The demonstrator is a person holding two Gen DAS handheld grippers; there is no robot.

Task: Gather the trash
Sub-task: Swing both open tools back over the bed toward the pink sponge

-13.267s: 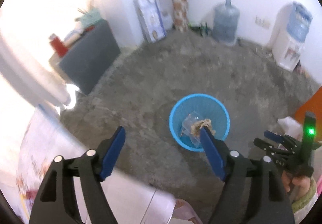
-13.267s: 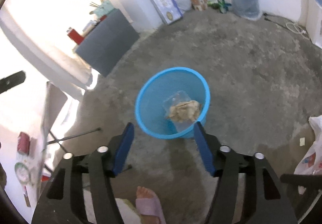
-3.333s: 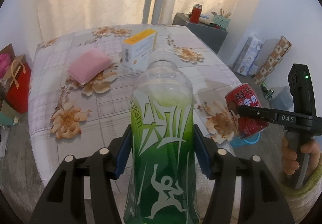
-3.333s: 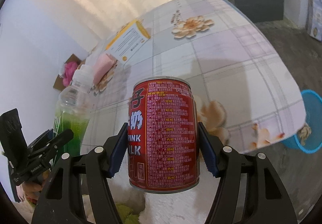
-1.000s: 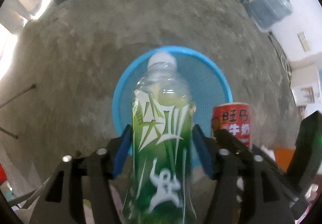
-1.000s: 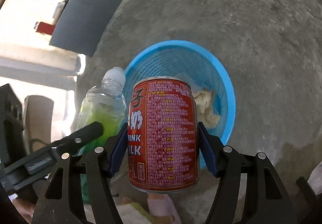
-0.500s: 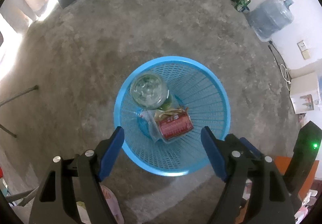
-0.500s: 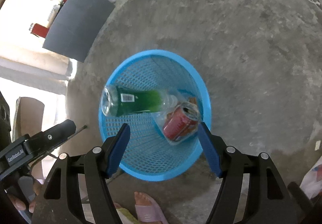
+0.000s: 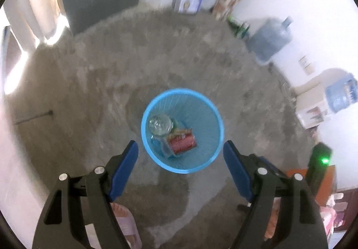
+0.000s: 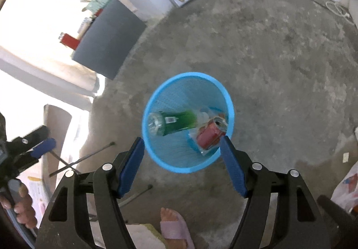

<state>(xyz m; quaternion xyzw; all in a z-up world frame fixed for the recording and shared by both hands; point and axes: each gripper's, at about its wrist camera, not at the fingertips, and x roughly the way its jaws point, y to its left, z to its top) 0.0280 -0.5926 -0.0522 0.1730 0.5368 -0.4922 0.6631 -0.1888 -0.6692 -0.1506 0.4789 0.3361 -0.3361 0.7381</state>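
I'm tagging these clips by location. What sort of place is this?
Probably a plain room in a home, perhaps a utility or storage corner: bare concrete floor, a large water jug by the wall, a water dispenser, and a blue trash basket.

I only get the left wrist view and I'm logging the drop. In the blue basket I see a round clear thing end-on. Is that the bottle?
Observer: Yes. The right wrist view shows the green bottle from its side, lying slanted in the blue basket with its base toward the rim.
Operator: Is the right gripper empty? Its fingers are hidden from me.
Observer: Yes. The right gripper has its jaws opening with nothing between them, and the red can lies in the basket.
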